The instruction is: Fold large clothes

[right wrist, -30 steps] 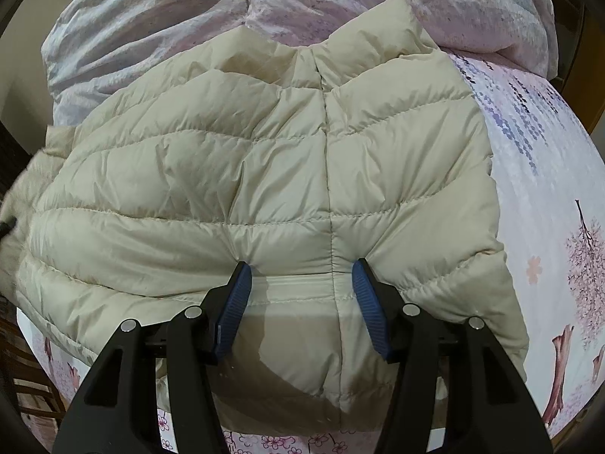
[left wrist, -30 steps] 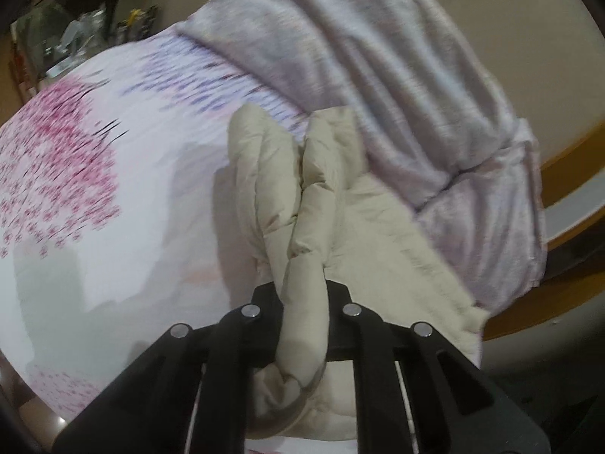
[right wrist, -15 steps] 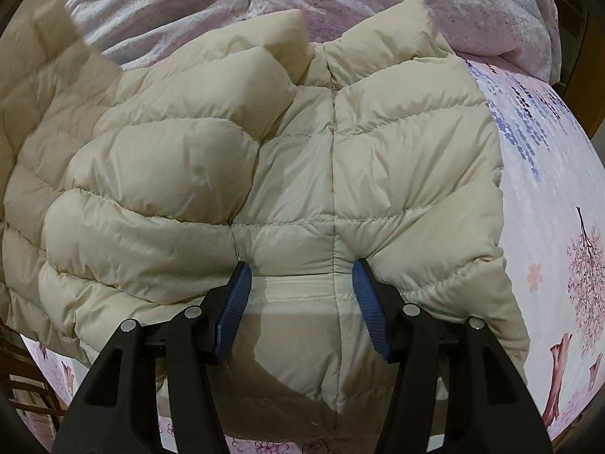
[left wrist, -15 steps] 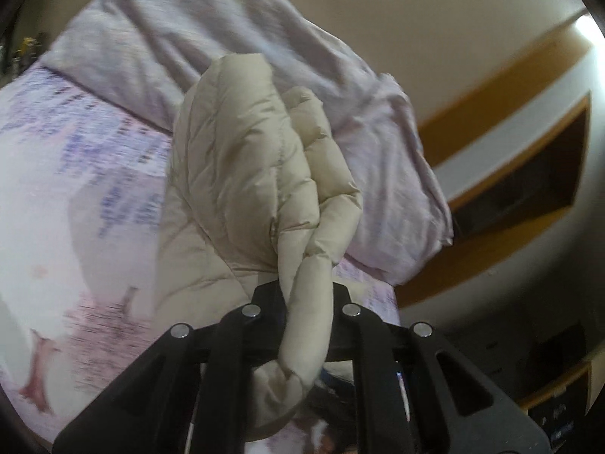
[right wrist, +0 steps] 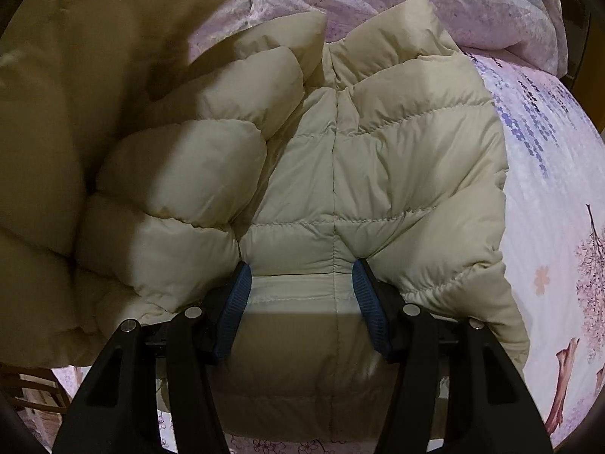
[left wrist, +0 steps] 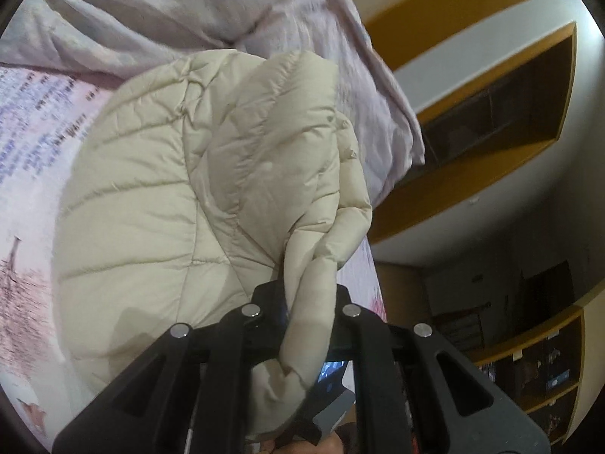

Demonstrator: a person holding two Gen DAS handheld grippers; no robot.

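A cream quilted down jacket lies spread on a bed. My left gripper is shut on a bunched edge of the jacket and holds that side lifted above the bed. In the right wrist view the lifted side looms large at the left, over the jacket's left half. My right gripper is open, with its blue-padded fingers pressing down on the jacket's hem, one on each side of the centre seam.
The bed has a white sheet with pink blossom print. A lilac duvet is heaped at the far end, also in the left wrist view. Wooden wall shelves stand beyond the bed. A wooden chair is at lower left.
My left gripper has lifted the jacket's side and swung it up and over toward the middle. The right gripper has stayed still on the hem.
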